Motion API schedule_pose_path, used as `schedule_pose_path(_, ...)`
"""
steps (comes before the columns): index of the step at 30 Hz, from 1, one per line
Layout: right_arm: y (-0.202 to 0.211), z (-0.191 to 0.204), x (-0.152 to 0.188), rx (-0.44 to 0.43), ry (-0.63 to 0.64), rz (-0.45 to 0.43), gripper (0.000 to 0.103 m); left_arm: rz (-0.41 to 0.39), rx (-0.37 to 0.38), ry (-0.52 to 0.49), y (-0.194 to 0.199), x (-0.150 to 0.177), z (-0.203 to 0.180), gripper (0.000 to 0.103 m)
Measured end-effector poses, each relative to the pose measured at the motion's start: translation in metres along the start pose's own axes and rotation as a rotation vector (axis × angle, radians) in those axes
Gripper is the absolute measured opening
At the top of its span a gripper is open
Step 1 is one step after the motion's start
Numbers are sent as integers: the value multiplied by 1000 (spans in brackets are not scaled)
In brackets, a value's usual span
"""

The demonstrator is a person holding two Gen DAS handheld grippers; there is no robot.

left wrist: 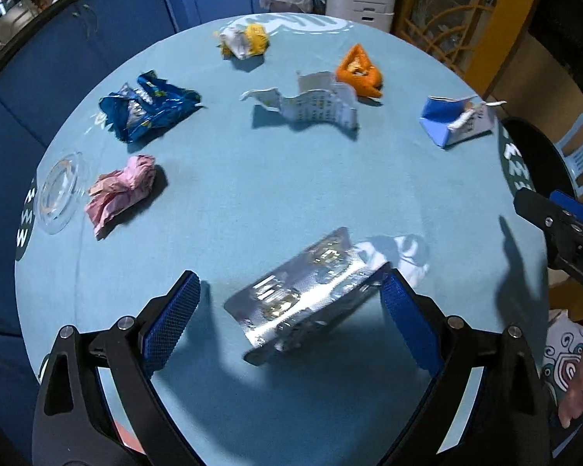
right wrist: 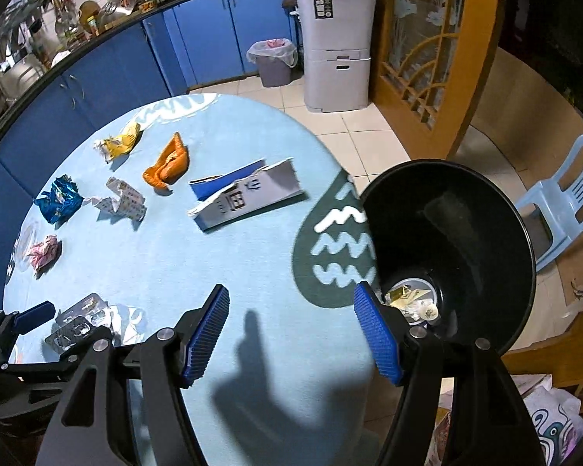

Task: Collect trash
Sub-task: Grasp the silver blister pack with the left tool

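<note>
A round table with a light blue cloth [left wrist: 291, 178] holds several pieces of trash. My left gripper [left wrist: 291, 283] is open, its jaws either side of a silver blister pack [left wrist: 303, 291] that lies tilted on the cloth; the right finger is at the pack's edge. The pack also shows in the right wrist view [right wrist: 79, 320]. My right gripper [right wrist: 291, 303] is open and empty above the table's near edge, next to a black bin [right wrist: 466, 233] with some trash at its bottom [right wrist: 412, 301].
On the cloth lie a blue foil wrapper [left wrist: 147, 106], pink crumpled paper [left wrist: 122, 190], a yellow and white wrapper [left wrist: 245, 40], an orange wrapper [left wrist: 359, 72], torn printed paper [left wrist: 315, 103], a blue and white carton [left wrist: 456, 118] and a glass dish [left wrist: 60, 192].
</note>
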State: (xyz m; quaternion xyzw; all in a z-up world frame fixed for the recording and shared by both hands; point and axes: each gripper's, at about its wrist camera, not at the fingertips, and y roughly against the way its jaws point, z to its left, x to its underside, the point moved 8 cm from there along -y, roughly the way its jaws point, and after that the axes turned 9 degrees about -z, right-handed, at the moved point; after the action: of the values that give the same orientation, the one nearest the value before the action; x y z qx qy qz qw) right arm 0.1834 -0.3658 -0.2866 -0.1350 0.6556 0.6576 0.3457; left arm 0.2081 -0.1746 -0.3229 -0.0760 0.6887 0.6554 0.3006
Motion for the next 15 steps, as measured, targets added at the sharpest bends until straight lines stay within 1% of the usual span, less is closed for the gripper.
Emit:
schedule_pose_path(1, -1, 2, -1, 1, 4, 0, 65, 3, -10, 6, -2, 1, 3, 87)
schedule_pose_path(3, -6, 5, -3, 5, 17, 2, 65, 5, 1, 28, -4, 2, 9, 84)
schedule_pose_path(4, -8, 7, -4, 6, 22, 3, 65, -3, -3, 41, -3, 1, 12, 77)
schedule_pose_path(5, -10, 8, -4, 7, 31, 5, 65, -16, -19, 48, -2, -1, 16, 65)
schedule_pose_path(6, -12, 9, -5, 6, 37, 6, 65, -24, -16, 56, -1, -3, 19, 62)
schedule_pose_path(7, -15, 11, -7, 3, 42, 7, 65, -30, -27, 62, -1, -5, 22, 50)
schedule_pose_path(8, -17, 12, -9, -1, 48, 8, 65, -38, -35, 67, -1, -8, 25, 41)
schedule_pose_path(10, -22, 16, -13, -9, 57, 7, 65, -37, -22, 83, -3, -13, 29, 38)
schedule_pose_path(13, -31, 22, -20, -36, 68, 5, 73, -41, -15, 102, -6, -19, 33, 33)
schedule_pose_path(15, -34, 26, -24, -46, 77, -1, 75, -42, -4, 108, -8, -24, 32, 32)
